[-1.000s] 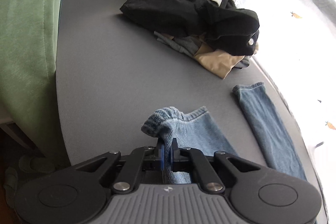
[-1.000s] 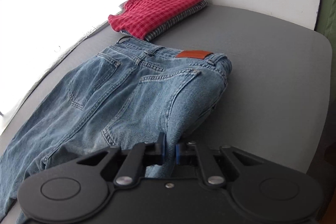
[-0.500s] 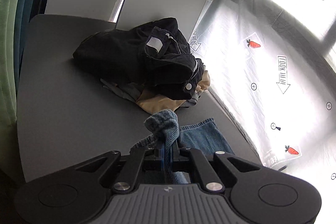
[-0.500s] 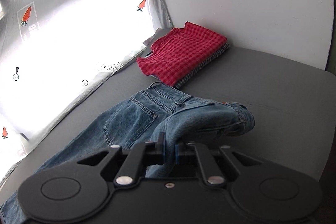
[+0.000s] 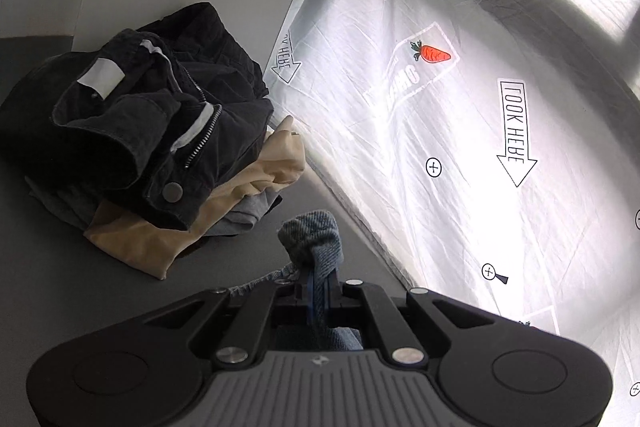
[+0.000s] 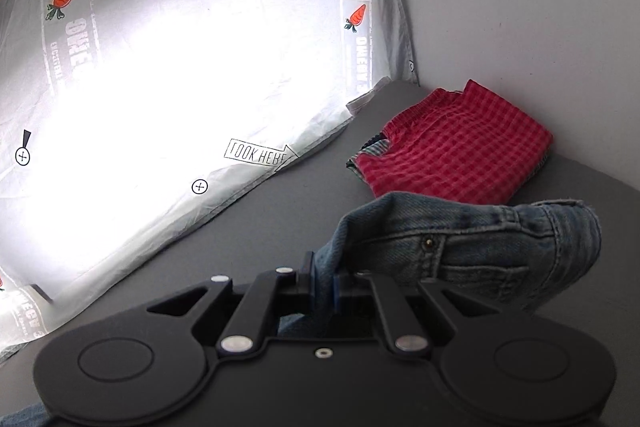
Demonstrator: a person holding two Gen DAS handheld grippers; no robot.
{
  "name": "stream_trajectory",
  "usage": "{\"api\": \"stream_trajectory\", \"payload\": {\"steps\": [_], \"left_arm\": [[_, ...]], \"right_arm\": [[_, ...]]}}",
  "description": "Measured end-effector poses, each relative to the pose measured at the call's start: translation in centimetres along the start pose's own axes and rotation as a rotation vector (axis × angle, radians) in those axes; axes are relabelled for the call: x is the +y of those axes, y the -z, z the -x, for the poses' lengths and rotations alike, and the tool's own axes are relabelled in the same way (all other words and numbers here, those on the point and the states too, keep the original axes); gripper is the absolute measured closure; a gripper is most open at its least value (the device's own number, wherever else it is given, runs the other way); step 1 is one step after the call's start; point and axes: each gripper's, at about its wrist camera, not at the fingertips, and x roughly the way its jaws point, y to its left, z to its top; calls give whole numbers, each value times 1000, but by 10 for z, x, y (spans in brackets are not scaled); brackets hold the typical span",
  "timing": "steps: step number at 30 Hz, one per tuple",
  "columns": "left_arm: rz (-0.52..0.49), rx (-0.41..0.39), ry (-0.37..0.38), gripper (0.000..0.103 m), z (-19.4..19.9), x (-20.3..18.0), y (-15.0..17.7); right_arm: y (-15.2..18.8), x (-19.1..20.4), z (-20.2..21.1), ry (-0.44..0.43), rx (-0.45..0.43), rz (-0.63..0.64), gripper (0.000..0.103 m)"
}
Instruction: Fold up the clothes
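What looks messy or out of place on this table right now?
The black jacket sits crumpled on a loose heap with a tan garment, unfolded. By contrast, the red checked shirt lies neatly folded in the corner. Nothing looks spilled or damaged.

Faded blue denim jeans point(image 6: 460, 227), paler stitching along the seams; dark grey desk point(image 5: 60, 267) underneath, plain; black jacket point(image 5: 132, 115) with a silver zip and a white label; tan garment point(image 5: 240, 195) below it; red checked shirt point(image 6: 460, 155), folded; white sheet point(image 5: 460, 147) printed with orange carrots and black arrows; black tongs, blue pads.
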Motion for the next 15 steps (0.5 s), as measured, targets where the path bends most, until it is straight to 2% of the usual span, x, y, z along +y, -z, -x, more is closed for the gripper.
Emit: {"api": "stream_trajectory", "payload": {"steps": [4,8,9,10,11,12,13,15], "left_arm": [[-144,44,-58,99,-95,-47,16],[-366,191,-137,90,-182,-76,44],[-398,208,-136,88,-190,-77,50],[-402,197,-121,85,-189,-74,54],[-406,186,-105,75,-188,-71,58],[-401,178,-93,61,-184,-67,60],[-385,172,-84,57,-178,-62,60],[-355,165,-93,52,-161,-47,61]], "right_arm": [[-1,36,-66,50,49,60,95],[12,65,-122,118,118,144,88],[15,73,-129,138,125,172,87],[19,80,-132,149,120,198,80],[23,86,-129,146,94,223,68],[26,92,-124,140,64,246,62],[28,97,-117,127,27,266,55],[31,111,-102,113,-39,324,55]]}}
